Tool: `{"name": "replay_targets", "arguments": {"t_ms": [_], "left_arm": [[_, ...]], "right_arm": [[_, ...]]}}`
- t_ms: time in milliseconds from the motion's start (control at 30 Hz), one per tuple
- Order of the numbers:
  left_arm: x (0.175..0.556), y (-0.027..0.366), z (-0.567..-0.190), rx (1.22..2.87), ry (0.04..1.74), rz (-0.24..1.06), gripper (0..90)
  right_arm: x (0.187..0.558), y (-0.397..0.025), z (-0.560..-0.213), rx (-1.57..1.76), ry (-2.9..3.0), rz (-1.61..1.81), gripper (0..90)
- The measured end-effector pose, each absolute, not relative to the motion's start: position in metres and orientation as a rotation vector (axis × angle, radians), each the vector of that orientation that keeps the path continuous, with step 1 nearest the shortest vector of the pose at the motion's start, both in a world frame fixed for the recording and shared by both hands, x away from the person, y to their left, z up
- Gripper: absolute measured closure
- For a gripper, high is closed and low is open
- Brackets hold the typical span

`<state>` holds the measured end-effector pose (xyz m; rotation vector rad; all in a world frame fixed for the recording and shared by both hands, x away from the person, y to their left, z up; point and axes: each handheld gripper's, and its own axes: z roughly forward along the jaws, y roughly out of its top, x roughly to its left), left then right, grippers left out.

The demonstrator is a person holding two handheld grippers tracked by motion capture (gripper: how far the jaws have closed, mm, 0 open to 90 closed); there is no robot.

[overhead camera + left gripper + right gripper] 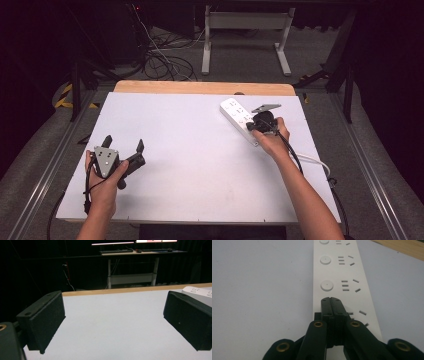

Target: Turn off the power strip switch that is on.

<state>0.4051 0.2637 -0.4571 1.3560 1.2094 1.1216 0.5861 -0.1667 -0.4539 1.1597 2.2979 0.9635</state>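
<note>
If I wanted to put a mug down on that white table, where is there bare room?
The widest free patch is the middle of the white tabletop, bordered by the left gripper at the near left and the power strip at the far right. The far left corner is bare too. It is crowded at the far right, where the right gripper, jaws closed, sits over the strip.

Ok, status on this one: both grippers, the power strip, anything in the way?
Left gripper open, idle at near left. Right gripper shut, tips over the power strip, by a round button; contact unclear. Nothing in the way.
</note>
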Motion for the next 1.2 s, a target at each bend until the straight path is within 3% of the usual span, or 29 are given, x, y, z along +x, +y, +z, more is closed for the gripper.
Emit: {"name": "replay_targets", "arguments": {"t_ms": [567,1200], "left_arm": [[0.405,0.265,-0.457,1.354,1.212,1.117,4.4],[0.404,0.265,-0.456,1.345,1.211,1.119,4.4]], "right_arm": [[0.586,-0.177,-0.454,1.116,2.226,1.033,90.0],[0.523,-0.236,-0.382,0.969,1.905,1.506,90.0]]}}
